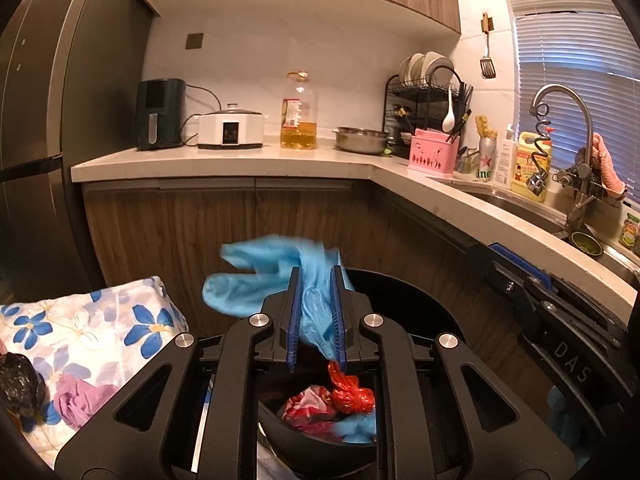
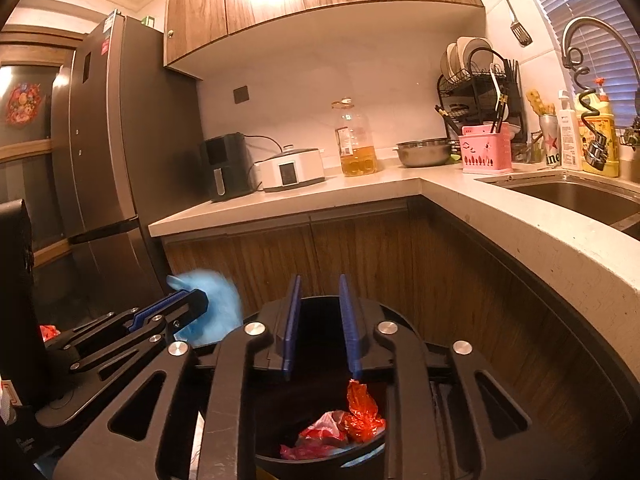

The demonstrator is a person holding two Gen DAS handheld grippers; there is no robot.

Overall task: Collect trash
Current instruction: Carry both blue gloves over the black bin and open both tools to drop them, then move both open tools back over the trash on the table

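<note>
My left gripper [image 1: 316,276] is shut on a crumpled blue plastic bag [image 1: 272,276] and holds it over the black trash bin [image 1: 400,292]. In the right wrist view the left gripper [image 2: 192,300] shows at the left with the blue bag [image 2: 216,312] blurred beside it. My right gripper [image 2: 320,284] is open and empty, above the bin [image 2: 400,320]. Inside the bin lie a red knotted bag [image 1: 352,394], a red-and-white wrapper [image 1: 308,404] and blue plastic. The red bag [image 2: 362,412] and the wrapper [image 2: 324,432] also show in the right wrist view. The right gripper [image 1: 520,268] appears at the right of the left wrist view.
A floral cloth [image 1: 100,332] at the left carries a purple crumpled bag [image 1: 80,400] and a black bag [image 1: 20,388]. Wooden cabinets and an L-shaped counter [image 1: 240,160] stand behind the bin. A fridge [image 2: 112,160] is at the left, a sink [image 2: 580,196] at the right.
</note>
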